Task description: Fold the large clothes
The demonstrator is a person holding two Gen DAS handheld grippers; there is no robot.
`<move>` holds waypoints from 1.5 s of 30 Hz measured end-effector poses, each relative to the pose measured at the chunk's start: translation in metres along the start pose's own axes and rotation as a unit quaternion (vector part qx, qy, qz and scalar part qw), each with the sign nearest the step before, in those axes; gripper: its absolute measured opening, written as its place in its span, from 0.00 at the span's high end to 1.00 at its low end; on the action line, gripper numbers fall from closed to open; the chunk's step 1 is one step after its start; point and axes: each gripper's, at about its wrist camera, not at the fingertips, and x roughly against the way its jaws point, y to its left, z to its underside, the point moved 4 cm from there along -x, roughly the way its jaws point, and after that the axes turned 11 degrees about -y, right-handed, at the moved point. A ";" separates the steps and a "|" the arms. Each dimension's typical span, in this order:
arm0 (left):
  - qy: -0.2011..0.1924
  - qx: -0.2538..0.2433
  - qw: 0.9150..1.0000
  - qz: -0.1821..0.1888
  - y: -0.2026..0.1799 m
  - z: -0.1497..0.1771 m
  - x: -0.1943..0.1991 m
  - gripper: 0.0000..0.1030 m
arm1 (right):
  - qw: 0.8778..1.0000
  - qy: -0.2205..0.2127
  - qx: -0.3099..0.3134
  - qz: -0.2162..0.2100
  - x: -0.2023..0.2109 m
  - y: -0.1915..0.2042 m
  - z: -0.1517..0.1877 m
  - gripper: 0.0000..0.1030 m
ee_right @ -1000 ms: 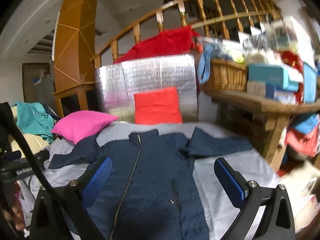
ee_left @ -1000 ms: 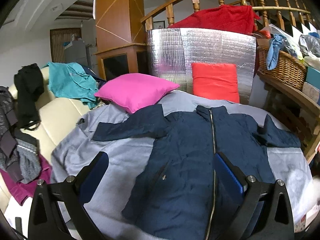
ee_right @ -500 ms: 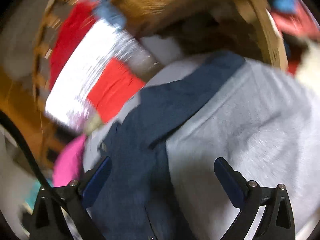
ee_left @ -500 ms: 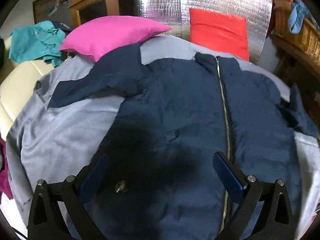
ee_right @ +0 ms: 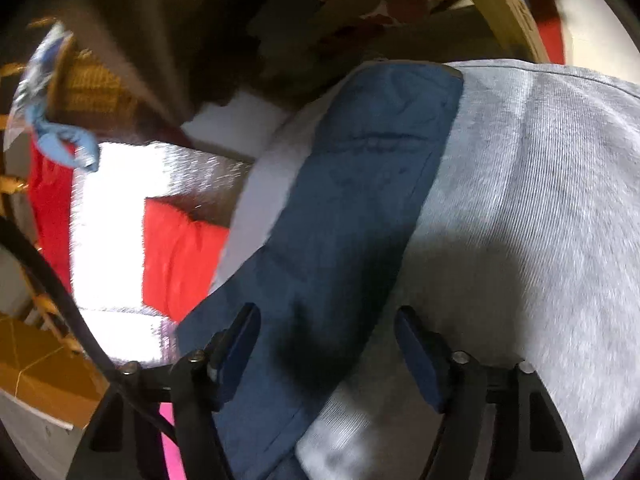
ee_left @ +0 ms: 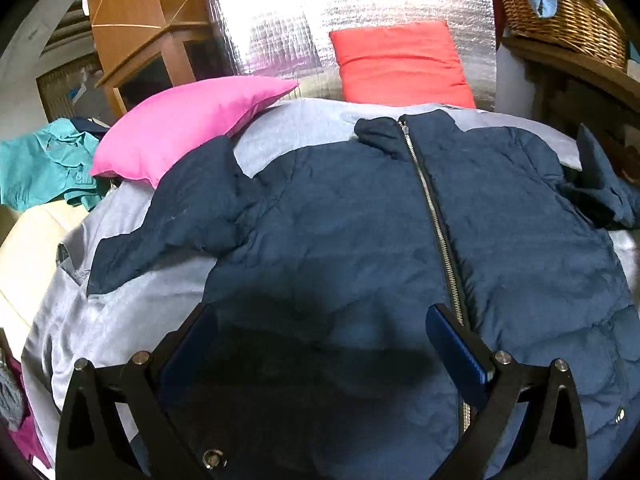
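Garment: a dark navy padded jacket with a silver zipper (ee_left: 400, 240) lies face up and zipped on a light grey bed cover (ee_left: 132, 312). Its collar points toward the red rectangular cushion (ee_left: 400, 64) and the pink pillow (ee_left: 188, 128).

Sleeves: both are spread out to the sides. The sleeve on the right (ee_right: 360, 208) lies flat on the grey cover, and its cuff reaches near the edge of the bed.

Left gripper (ee_left: 320, 344): it is spread wide, with nothing between the blue pads. It hovers low over the lower front panel of the jacket, just left of the zipper, and casts a shadow there.

Right gripper (ee_right: 326, 344): its jaws stand apart on both sides of the right sleeve, in the part nearer to the shoulder. The sleeve is not yet pinched. The picture is blurred, so I cannot tell if the pads touch the cloth.

Step in hand: I think it is the first fold, bringing the right sleeve over the body.

How to do it well: press down enough to catch both layers of the sleeve, not the grey cover below. Lift only a little, then carry the sleeve across toward the zipper and lay it flat. The left gripper can hold the body down, so the jacket does not slide.

Risk: padded cloth is slippery and thick; a shallow pinch may lose it.
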 end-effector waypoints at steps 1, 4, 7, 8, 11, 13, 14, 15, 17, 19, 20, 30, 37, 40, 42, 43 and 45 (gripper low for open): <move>0.004 0.001 1.000 -0.001 -0.001 0.000 -0.003 0.00 | 1.000 -0.002 -0.002 -0.001 -0.002 -0.002 -0.003 0.45; 0.011 0.001 1.000 -0.002 -0.001 0.001 -0.011 0.00 | 1.000 -0.010 0.002 0.010 -0.015 -0.001 -0.012 0.56; 0.005 -0.003 1.000 -0.003 -0.006 0.002 -0.010 0.00 | 1.000 -0.016 0.007 0.012 -0.026 0.000 -0.013 0.78; 0.002 -0.004 1.000 -0.004 -0.006 0.002 -0.010 0.00 | 0.999 -0.020 0.018 0.018 -0.027 0.002 -0.012 0.80; 0.000 0.006 1.000 -0.006 -0.003 -0.001 -0.010 0.00 | 0.999 -0.025 0.037 -0.005 -0.023 0.022 -0.001 0.82; -0.001 0.019 1.000 -0.006 0.003 -0.004 -0.008 0.00 | 0.997 -0.034 0.069 -0.028 -0.011 0.049 0.009 0.84; -0.005 0.024 1.000 -0.006 0.005 -0.006 -0.006 0.00 | 0.993 -0.038 0.096 -0.049 -0.001 0.072 0.019 0.84; -0.009 0.028 1.000 -0.008 0.008 -0.007 -0.004 0.00 | 0.990 -0.037 0.113 -0.071 0.006 0.090 0.028 0.84; -0.018 0.033 0.999 -0.015 0.016 -0.010 0.000 0.00 | 0.983 -0.024 0.142 -0.117 0.021 0.123 0.052 0.84; -0.024 0.041 0.999 -0.023 0.025 -0.012 0.003 0.00 | 0.971 -0.001 0.179 -0.159 0.036 0.155 0.084 0.84; -0.024 0.046 0.998 -0.024 0.029 -0.012 0.003 0.00 | 0.962 0.023 0.197 -0.186 0.042 0.173 0.110 0.84; -0.029 0.087 0.994 -0.056 0.089 -0.007 0.008 0.00 | 0.905 0.212 0.286 -0.234 0.020 0.215 0.326 0.79; -0.015 0.127 0.991 -0.047 0.112 -0.003 0.002 0.00 | 0.925 0.204 0.246 -0.204 0.045 0.183 0.301 0.34; -0.020 0.126 0.991 -0.035 0.104 -0.005 0.006 0.00 | 0.954 0.094 0.226 -0.173 0.074 0.163 0.231 0.18; -0.023 0.119 0.992 -0.030 0.098 -0.006 0.007 0.00 | 0.971 0.029 0.205 -0.115 0.075 0.143 0.186 0.17; -0.024 0.113 0.993 -0.027 0.093 -0.006 0.008 0.00 | 0.976 0.009 0.204 -0.081 0.069 0.132 0.171 0.16; -0.024 0.102 0.994 -0.021 0.084 -0.008 0.006 0.00 | 0.979 -0.001 0.200 -0.023 0.047 0.108 0.149 0.16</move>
